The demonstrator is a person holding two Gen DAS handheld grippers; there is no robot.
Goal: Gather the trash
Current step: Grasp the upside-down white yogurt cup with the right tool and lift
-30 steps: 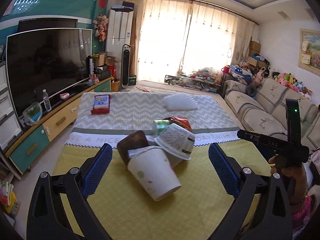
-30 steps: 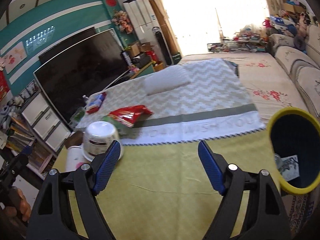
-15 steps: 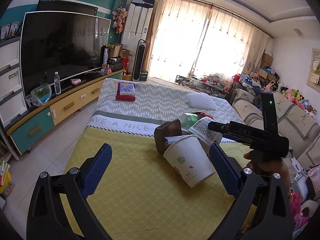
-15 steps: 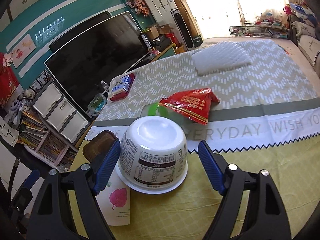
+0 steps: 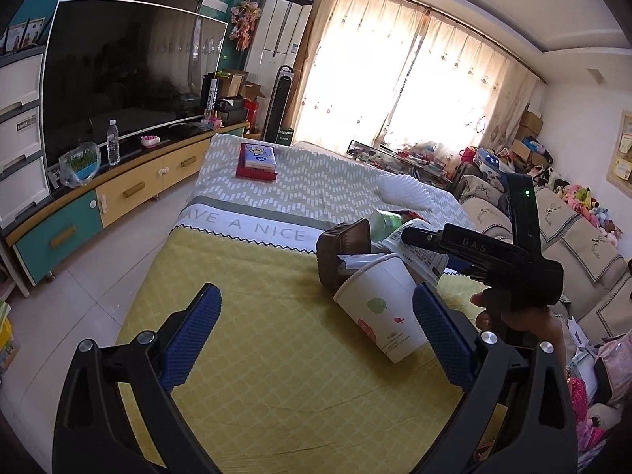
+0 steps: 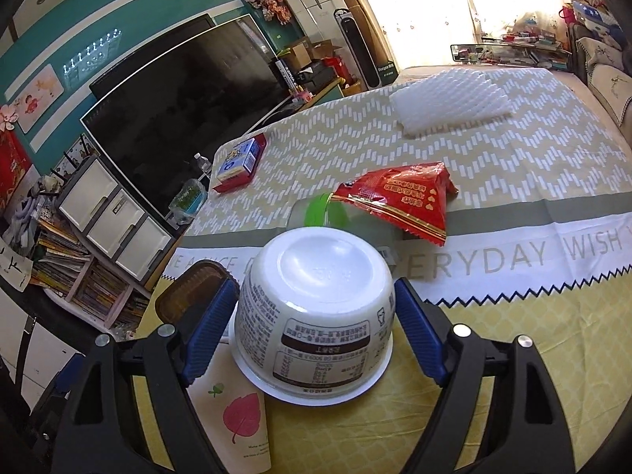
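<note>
Squarely between right fingers (image 6: 418, 331): upturned bowl (image 6: 316, 308)

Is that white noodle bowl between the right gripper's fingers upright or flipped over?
Flipped over. The white bowl shows its flat base on top, its wide rim rests on the yellow cloth, and its label reads inverted.

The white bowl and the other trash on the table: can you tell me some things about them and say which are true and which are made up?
1. The white bowl sits upside down. True.
2. The right gripper is squeezed shut on nothing. False: it is open, with the bowl between its fingers.
3. The paper cup stands upright. False: it lies tipped over.
4. The red snack bag lies beyond the bowl. True.
5. The left gripper holds the cup. False: it is open and holds nothing.
</note>
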